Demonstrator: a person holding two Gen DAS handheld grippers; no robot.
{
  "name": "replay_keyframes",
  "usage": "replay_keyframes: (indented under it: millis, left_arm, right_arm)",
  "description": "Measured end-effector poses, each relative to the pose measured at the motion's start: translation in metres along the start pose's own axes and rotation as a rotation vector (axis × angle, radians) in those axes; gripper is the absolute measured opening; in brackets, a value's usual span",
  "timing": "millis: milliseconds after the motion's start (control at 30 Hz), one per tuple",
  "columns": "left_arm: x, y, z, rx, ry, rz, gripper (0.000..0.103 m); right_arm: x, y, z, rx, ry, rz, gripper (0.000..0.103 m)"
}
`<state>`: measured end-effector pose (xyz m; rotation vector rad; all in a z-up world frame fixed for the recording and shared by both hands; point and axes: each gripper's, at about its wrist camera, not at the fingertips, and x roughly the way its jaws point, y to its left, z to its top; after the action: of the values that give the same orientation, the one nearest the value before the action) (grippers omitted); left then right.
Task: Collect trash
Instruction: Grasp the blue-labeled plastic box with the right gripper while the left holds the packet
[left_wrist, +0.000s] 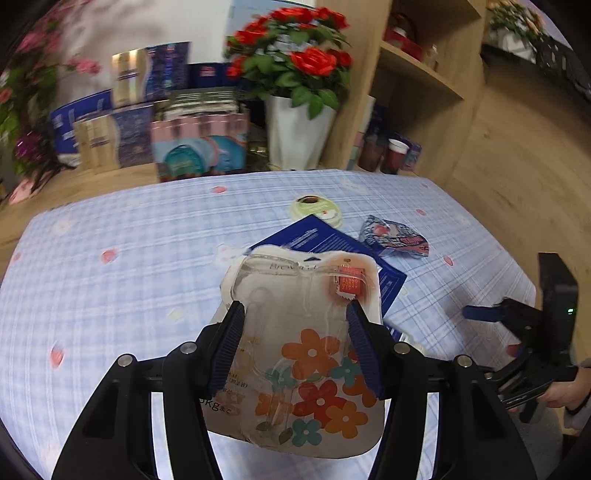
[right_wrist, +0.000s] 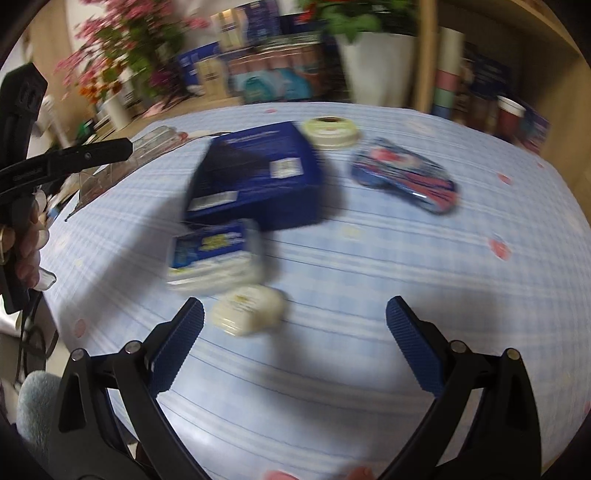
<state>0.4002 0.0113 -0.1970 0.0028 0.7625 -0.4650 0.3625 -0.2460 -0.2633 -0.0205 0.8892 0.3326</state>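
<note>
**Flowered package gripped on the left, right jaws wide over the table**

Nearest in the left wrist view, a flat plastic package printed with orange, red and teal flowers (left_wrist: 306, 354) is seen clamped between the blue ribbed pads of the left hand-held gripper (left_wrist: 295, 317), one pad pressed against each side edge. The package is held raised above the table (left_wrist: 110, 295), which is covered with a pale blue checked cloth. Just behind the package a dark blue box (left_wrist: 325, 236) is partly hidden, and beyond it, to the right, a crumpled blue and red wrapper (left_wrist: 395, 236) is laid on the cloth. Farther back a round pale green lid (left_wrist: 316, 208) is seen. At the right edge the other tool is visible, held in a hand (left_wrist: 565, 395).

In the right wrist view, which is blurred, the right hand-held gripper (right_wrist: 295, 321) is seen with its jaws spread wide and nothing between the pads. A small cream-coloured round container (right_wrist: 249, 310) lies just ahead of the left pad, apart from it. Behind it a white tray with a blue and yellow label (right_wrist: 214, 254) is found, then the dark blue box (right_wrist: 255, 173), with the wrapper (right_wrist: 404, 179) and the round lid (right_wrist: 330, 131) farther off.

Past the table, a white pot of red roses (left_wrist: 295, 136), stacked boxes and wooden shelves are visible.
</note>
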Motion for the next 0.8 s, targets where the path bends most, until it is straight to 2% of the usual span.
replay_keyframes:
  millis: [233, 367, 433, 467, 533, 800]
  left_arm:
    - [-0.036, 0.024, -0.023, -0.099, -0.021, 0.028, 0.055]
    - [-0.045, 0.025, -0.036, -0.104, -0.011, 0.031, 0.055]
    - [-0.049, 0.023, -0.042, -0.103, -0.009, 0.028, 0.055]
    - [-0.049, 0.022, -0.045, -0.104, -0.007, 0.026, 0.055]
    - [-0.052, 0.02, -0.05, -0.105, -0.005, 0.026, 0.055]
    - [-0.069, 0.01, -0.056, -0.114, -0.035, 0.019, 0.055]
  right_arm:
    - [0.04, 0.044, 0.026, -0.114, 0.09, 0.046, 0.097]
    - [0.06, 0.053, 0.033, -0.129, 0.144, 0.039, 0.097]
    - [0.067, 0.055, 0.035, -0.122, 0.17, 0.034, 0.094]
    - [0.069, 0.056, 0.035, -0.12, 0.178, 0.035, 0.081]
    - [0.069, 0.056, 0.036, -0.112, 0.197, 0.045, 0.08]
    - [0.03, 0.062, 0.033, -0.131, 0.113, 0.071, 0.08]
